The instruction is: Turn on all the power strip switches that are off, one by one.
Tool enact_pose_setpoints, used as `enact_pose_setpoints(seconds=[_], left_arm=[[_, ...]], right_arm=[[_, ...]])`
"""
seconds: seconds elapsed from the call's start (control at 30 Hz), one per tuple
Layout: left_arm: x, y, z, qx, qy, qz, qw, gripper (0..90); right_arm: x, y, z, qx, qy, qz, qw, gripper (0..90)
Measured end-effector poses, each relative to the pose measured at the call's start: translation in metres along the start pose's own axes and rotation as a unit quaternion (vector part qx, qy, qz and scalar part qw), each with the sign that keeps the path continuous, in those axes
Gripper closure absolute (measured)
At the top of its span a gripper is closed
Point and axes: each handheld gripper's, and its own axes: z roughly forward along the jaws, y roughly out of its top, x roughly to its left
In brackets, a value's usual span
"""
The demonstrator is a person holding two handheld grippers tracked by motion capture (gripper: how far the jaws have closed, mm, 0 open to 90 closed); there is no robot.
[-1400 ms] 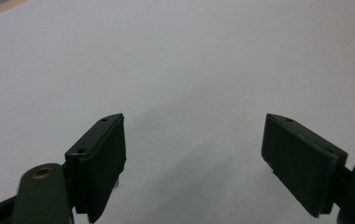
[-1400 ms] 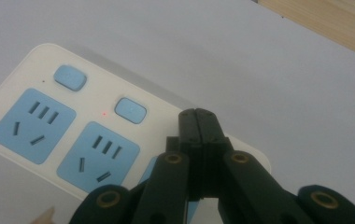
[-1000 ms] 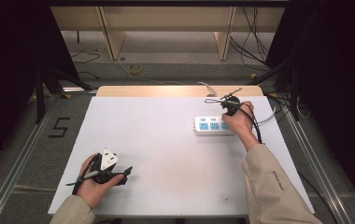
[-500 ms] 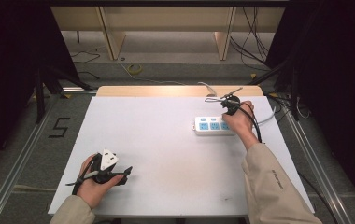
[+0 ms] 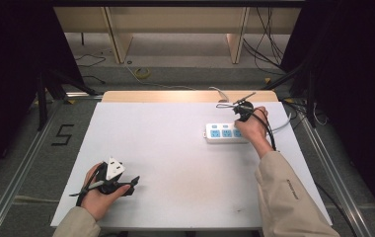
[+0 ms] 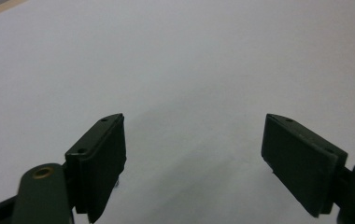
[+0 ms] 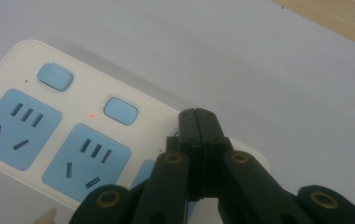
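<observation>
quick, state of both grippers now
left gripper: open, nothing between the jaws
right gripper: closed, holding nothing, tips over the power strip

The strip point(image 7: 73, 144) end socket is hidden beneath the closed right claw point(image 7: 199, 116); its left end is cut off.

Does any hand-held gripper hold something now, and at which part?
Nothing is held. The right hand-held gripper is shut with empty jaws over the power strip; the left hand-held gripper is open above the table.
</observation>
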Motion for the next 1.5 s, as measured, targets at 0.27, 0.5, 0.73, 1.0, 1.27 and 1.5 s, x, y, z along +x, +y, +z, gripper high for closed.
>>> enact_pose_setpoints(seconds=[0.27,0.5,0.73,1.0,1.27,1.5], left_arm=[[0.000,0.000,0.000,0.000,0.000,-0.001,1.0000,21.9],[0.000,0.000,0.001,0.000,0.000,0.001,1.0000,21.9],[0.000,0.000,0.000,0.001,0.000,-0.001,1.0000,21.9],[0.001,0.000,0.000,-0.001,0.001,-0.001,1.0000,21.9],[0.001,0.000,0.000,-0.002,0.001,-0.002,1.0000,21.8],[0.001,0.000,0.000,-0.001,0.001,-0.001,1.0000,21.8]], right_arm=[[-0.001,0.001,0.001,0.007,-0.009,-0.003,0.9999,90.0],[-0.007,-0.001,0.000,0.008,-0.004,0.001,1.0000,90.0],[-0.005,0.001,-0.002,-0.004,0.012,0.005,0.9999,90.0],[-0.002,0.002,0.000,0.006,0.006,0.006,0.9999,90.0],[-0.001,0.002,0.001,0.007,0.000,0.004,1.0000,90.0],[0.001,0.002,0.001,0.009,-0.006,0.003,0.9999,90.0]])
